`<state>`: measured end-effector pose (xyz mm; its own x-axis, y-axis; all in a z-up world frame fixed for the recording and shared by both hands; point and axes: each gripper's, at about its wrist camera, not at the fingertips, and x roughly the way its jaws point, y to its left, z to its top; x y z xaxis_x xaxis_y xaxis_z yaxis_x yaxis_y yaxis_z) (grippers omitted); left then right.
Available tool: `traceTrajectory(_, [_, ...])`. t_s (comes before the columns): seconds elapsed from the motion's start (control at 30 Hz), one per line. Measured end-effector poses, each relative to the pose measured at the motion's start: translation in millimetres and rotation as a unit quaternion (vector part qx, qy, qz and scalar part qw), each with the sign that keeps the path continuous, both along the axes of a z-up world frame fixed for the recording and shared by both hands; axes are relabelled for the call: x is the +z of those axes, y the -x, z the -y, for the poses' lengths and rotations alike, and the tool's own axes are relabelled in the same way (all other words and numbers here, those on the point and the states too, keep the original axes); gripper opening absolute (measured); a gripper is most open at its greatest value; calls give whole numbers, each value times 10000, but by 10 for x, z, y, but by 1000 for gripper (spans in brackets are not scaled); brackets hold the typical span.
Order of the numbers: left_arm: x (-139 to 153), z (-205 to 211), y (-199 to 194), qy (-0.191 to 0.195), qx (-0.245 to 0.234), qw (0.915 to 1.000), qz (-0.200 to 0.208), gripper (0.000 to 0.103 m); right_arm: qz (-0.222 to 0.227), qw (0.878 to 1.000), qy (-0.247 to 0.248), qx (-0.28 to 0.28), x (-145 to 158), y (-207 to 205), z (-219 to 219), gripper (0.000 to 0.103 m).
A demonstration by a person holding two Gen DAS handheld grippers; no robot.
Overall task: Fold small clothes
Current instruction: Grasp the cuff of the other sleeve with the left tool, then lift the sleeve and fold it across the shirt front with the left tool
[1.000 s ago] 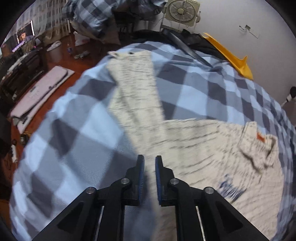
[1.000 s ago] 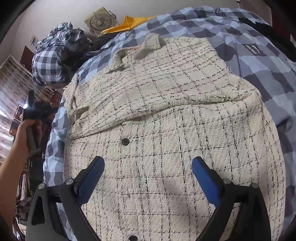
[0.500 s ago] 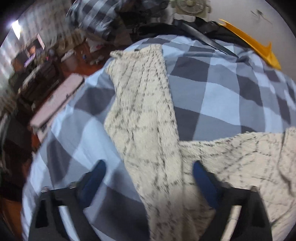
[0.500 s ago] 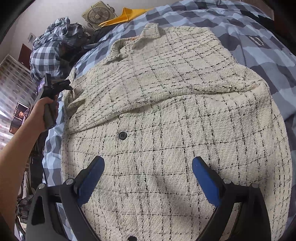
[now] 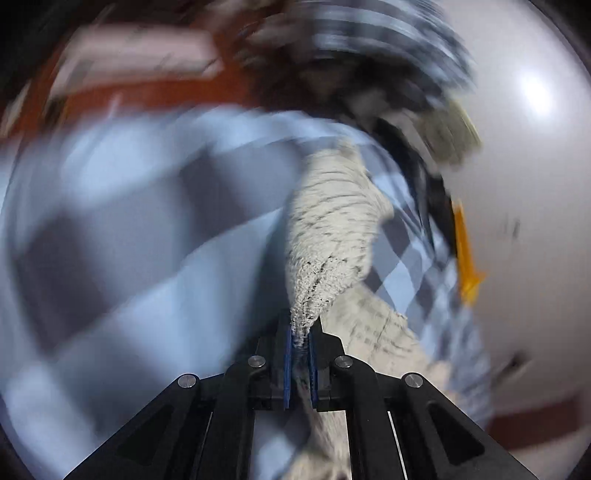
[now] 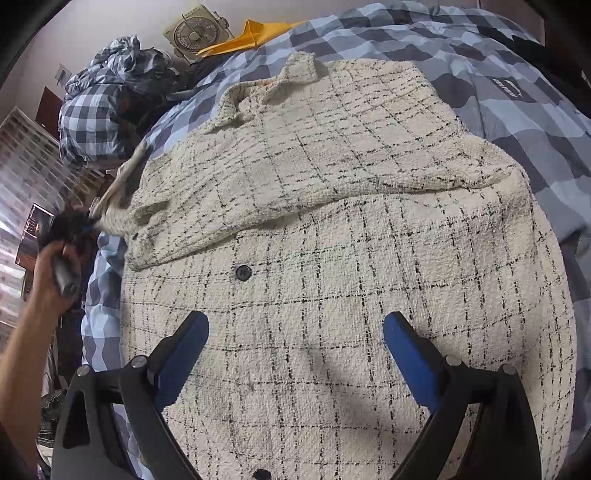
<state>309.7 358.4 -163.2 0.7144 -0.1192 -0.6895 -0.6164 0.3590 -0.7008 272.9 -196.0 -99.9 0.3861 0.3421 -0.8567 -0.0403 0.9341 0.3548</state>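
Blurred blue-and-grey checked bedding [image 5: 155, 229] fills the left wrist view, with red-brown floor [image 5: 155, 92] smeared above it and a pale wall [image 5: 524, 155] at right. At the bottom of this view the left gripper [image 5: 300, 363] has its two blue pads pressed together on a bunched cream sleeve [image 5: 328, 236], which runs up and away from the fingertips over the bedding. More of the cream cloth lies to the right of the gripper. A yellow object [image 5: 466, 258] shows against the wall; motion blur hides finer detail.

Sharper in the right wrist view, the checked bed [image 6: 524, 122] carries a cream jacket [image 6: 332, 206] with thin black check lines, spread flat and covering most of the frame. Its collar [image 6: 280, 79] points toward the far edge of the bed, a dark button [image 6: 242, 273] sits near the middle, and one sleeve is folded across the chest. The right gripper [image 6: 295, 354] hovers above the lower part of the jacket, its blue fingers spread wide and holding nothing. At far left, the person's left hand [image 6: 55, 258] grips the other tool, which pinches the jacket's other sleeve at the bed's edge. Beyond the bed stand a fan [image 6: 194, 35], a yellow cloth [image 6: 251, 35] and a heap of checked fabric [image 6: 107, 99].
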Motion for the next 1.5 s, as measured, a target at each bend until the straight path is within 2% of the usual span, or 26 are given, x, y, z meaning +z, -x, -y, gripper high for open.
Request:
traceTrajectory(0.03, [-167, -31, 234, 369, 171, 9992, -48, 7, 11, 10000, -14, -2, 9, 1, 1, 94])
traceTrajectory(0.1, [-376, -3, 539, 537, 66, 9977, -406, 7, 20, 10000, -50, -8, 22, 2, 12, 94])
traceTrajectory(0.17, [-389, 53, 793, -18, -100, 9944, -1051, 7, -1, 10000, -74, -19, 13, -5, 16, 94])
traceTrajectory(0.23, [-252, 58, 882, -661, -232, 9888, -1317, 8, -63, 9999, -107, -22, -17, -15, 9, 94])
traceTrajectory(0.3, [-55, 59, 764, -1382, -494, 9759, -1617, 12, -123, 9998, -122, 7, -45, -16, -14, 94])
traceTrajectory(0.37, [165, 109, 528, -2104, -789, 9571, -1831, 36, -127, 9999, -95, 32, -43, -10, -40, 94])
traceTrajectory(0.4, [314, 162, 338, -2512, -982, 9461, -1791, 93, -123, 9999, -67, 55, -45, -8, -56, 94])
traceTrajectory(0.47, [528, 267, 49, -3095, -1213, 9302, -1555, 103, -115, 9999, 11, 94, -55, -8, -81, 94])
traceTrajectory(0.53, [696, 395, -341, -3693, -1504, 9069, -1362, 103, -151, 9998, 87, 120, -86, -18, -102, 94])
traceTrajectory(0.63, [651, 507, -821, -4058, -1924, 8819, -1434, 103, -225, 9996, 137, 130, -145, -27, -112, 94])
traceTrajectory(0.7, [547, 637, -1107, -4499, -2105, 8511, -1697, 103, -245, 9994, 178, 136, -170, -29, -115, 94])
traceTrajectory(0.73, [459, 692, -1296, -4830, -2181, 8275, -1855, 103, -258, 9994, 202, 147, -182, -32, -118, 94])
traceTrajectory(0.83, [221, 799, -1605, -5303, -2445, 7792, -2278, 103, -293, 9991, 252, 181, -205, -28, -128, 94])
traceTrajectory(0.87, [159, 838, -1632, -5405, -2489, 7669, -2406, 103, -292, 9991, 247, 184, -205, -25, -129, 94])
traceTrajectory(0.93, [52, 841, -1682, -5416, -2654, 7542, -2596, 103, -271, 9991, 251, 183, -203, -35, -130, 94])
traceTrajectory(0.97, [15, 850, -1698, -5345, -2803, 7530, -2621, 103, -263, 9992, 259, 179, -205, -39, -131, 94])
traceTrajectory(1.0, [-24, 893, -1705, -5268, -3038, 7484, -2648, 95, -273, 9991, 266, 181, -211, -44, -133, 94])
traceTrajectory(1.03, [-61, 933, -1711, -5244, -3271, 7416, -2606, 50, -290, 9991, 260, 186, -222, -50, -135, 94])
traceTrajectory(1.07, [-104, 986, -1716, -5300, -3491, 7258, -2655, 25, -316, 9990, 269, 185, -235, -54, -138, 94])
traceTrajectory(1.1, [-144, 1039, -1718, -5570, -3523, 6948, -2879, 15, -345, 9988, 284, 189, -247, -56, -142, 94])
traceTrajectory(1.13, [-89, 1034, -1676, -5669, -3413, 6935, -2849, 13, -358, 9988, 292, 191, -250, -57, -149, 94])
traceTrajectory(1.2, [104, 927, -1623, -5583, -3034, 7201, -2788, 13, -356, 9987, 309, 195, -239, -48, -149, 94])
traceTrajectory(1.23, [280, 781, -1564, -5432, -2646, 7486, -2729, 12, -338, 9988, 311, 194, -222, -41, -149, 94])
traceTrajectory(1.3, [572, 553, -1433, -5141, -2174, 7894, -2556, 11, -270, 9990, 299, 181, -176, -35, -146, 94])
traceTrajectory(1.37, [854, 405, -1306, -4934, -1926, 8177, -2256, 11, -194, 9993, 286, 159, -134, -31, -146, 94])
traceTrajectory(1.5, [1409, 426, -1145, -4656, -1596, 8535, -1715, 11, -151, 9996, 211, 131, -86, -35, -123, 94])
